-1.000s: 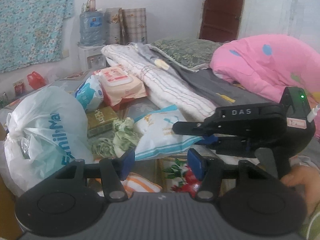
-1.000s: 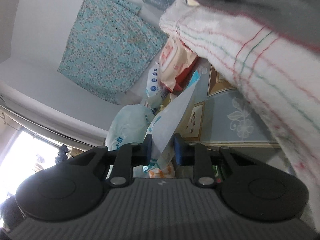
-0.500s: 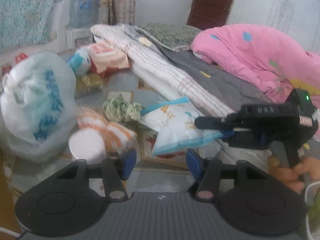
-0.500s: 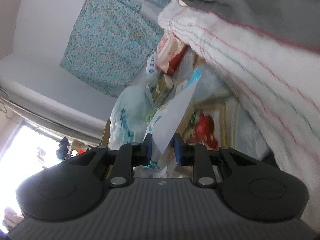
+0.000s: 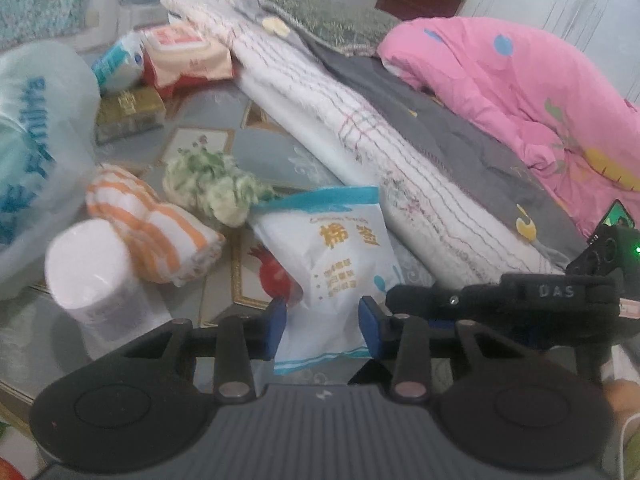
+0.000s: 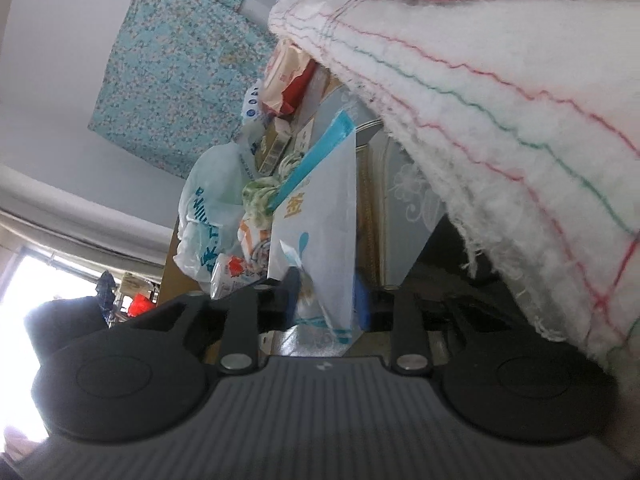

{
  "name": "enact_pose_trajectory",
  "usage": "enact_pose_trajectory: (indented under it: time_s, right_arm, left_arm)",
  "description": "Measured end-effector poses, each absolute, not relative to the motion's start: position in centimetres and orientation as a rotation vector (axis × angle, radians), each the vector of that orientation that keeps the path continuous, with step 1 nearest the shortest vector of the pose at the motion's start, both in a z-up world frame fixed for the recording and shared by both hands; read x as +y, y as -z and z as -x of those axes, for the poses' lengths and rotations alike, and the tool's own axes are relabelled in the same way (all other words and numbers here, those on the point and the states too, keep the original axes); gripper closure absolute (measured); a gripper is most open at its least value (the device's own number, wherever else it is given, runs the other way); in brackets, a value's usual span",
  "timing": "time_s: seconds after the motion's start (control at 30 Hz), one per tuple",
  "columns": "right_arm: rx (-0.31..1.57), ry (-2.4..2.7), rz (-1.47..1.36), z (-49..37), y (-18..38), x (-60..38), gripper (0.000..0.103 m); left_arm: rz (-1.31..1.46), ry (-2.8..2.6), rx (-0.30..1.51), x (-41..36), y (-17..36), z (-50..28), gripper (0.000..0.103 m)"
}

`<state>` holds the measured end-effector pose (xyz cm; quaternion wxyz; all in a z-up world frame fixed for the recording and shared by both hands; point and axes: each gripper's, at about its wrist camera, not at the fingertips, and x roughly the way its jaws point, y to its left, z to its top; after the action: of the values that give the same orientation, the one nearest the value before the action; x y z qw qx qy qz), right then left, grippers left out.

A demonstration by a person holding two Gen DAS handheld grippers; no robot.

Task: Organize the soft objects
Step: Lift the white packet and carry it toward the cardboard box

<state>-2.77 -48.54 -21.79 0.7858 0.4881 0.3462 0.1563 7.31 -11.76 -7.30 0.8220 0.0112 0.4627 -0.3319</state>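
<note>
A white packet (image 5: 340, 264) with a blue top strip lies tilted on the patterned table (image 5: 208, 148), against a rolled white blanket (image 5: 360, 120). My left gripper (image 5: 322, 320) straddles its lower end. Its jaws are closing, and the blue pads (image 5: 276, 320) stand right at the packet's side edges without visibly squeezing it. My right gripper (image 5: 396, 300) comes in from the right at the packet's lower corner. In the right wrist view the packet (image 6: 320, 216) sits loose between the right gripper (image 6: 326, 300) pads, whose jaws are opening.
An orange-striped towel (image 5: 152, 232), a green-white cloth bundle (image 5: 208, 184) and a tissue roll (image 5: 88, 264) lie left of the packet. A white plastic bag (image 5: 32, 152) fills the far left. Tissue packs (image 5: 188, 52) sit behind. Grey cloth (image 5: 460, 132) and a pink quilt (image 5: 520, 80) lie right.
My left gripper sank toward the table and its jaws narrowed around the packet. My right gripper brought the packet down onto the table, then widened its jaws off it.
</note>
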Motion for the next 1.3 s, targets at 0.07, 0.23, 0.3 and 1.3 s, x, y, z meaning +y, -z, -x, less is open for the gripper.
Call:
enact_pose_trajectory:
  time_s: [0.07, 0.23, 0.3, 1.3]
  right_arm:
    - [0.729, -0.347, -1.057, 2.6, 21.7, -48.7, 0.057]
    - [0.718, -0.339, -1.051, 2.1, 21.9, -48.5, 0.051]
    - [0.721, -0.334, -1.045, 1.8, 22.0, -48.3, 0.052]
    - [0.577, -0.455, -1.041, 2.0, 16.6, -47.3, 0.073]
  left_arm:
    - [-0.027, 0.704, 0.987, -11.9, 7.6, -7.5, 0.061]
    - [-0.028, 0.699, 1.001, -12.3, 8.0, -8.0, 0.060]
    - [-0.028, 0.697, 1.007, -12.4, 8.1, -8.2, 0.060]
    - [-0.018, 0.711, 0.781, -10.3, 0.9, -5.2, 0.068]
